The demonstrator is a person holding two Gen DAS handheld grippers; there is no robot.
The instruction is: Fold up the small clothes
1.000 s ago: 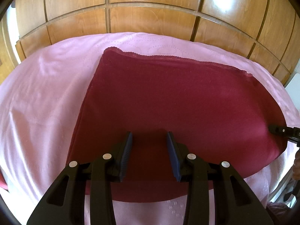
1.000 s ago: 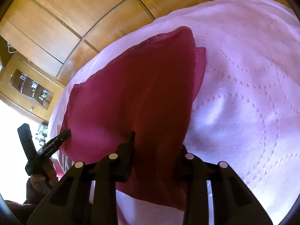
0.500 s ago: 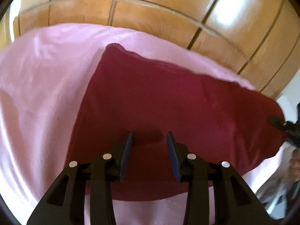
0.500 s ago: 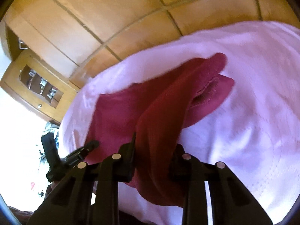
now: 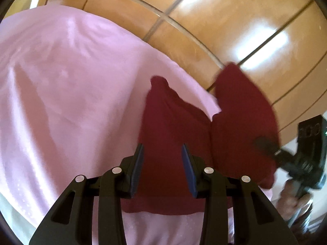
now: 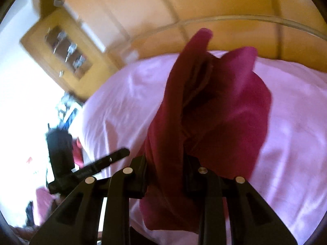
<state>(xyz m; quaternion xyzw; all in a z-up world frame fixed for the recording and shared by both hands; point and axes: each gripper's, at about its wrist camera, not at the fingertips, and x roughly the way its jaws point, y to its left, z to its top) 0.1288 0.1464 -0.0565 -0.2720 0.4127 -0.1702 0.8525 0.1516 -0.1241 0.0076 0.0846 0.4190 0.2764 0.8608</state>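
A dark red garment (image 5: 175,126) lies on the pink bedsheet (image 5: 67,94). Its right side is lifted off the bed and stands up in a fold. My right gripper (image 6: 165,163) is shut on that lifted edge of the garment (image 6: 214,110), which bunches up between its fingers. It also shows in the left wrist view (image 5: 265,145) at the right, gripping the cloth. My left gripper (image 5: 162,157) is open and empty, hovering low over the flat near part of the garment. It shows in the right wrist view (image 6: 120,153) at the left.
A wooden panelled wardrobe (image 5: 235,24) rises behind the bed. A wooden cabinet with glass doors (image 6: 65,47) stands at the left in the right wrist view. The bed's far edge (image 5: 184,69) runs diagonally behind the garment.
My right gripper has lifted its edge of the garment up and carried it toward the left, folding the cloth. My left gripper has stayed open over the garment.
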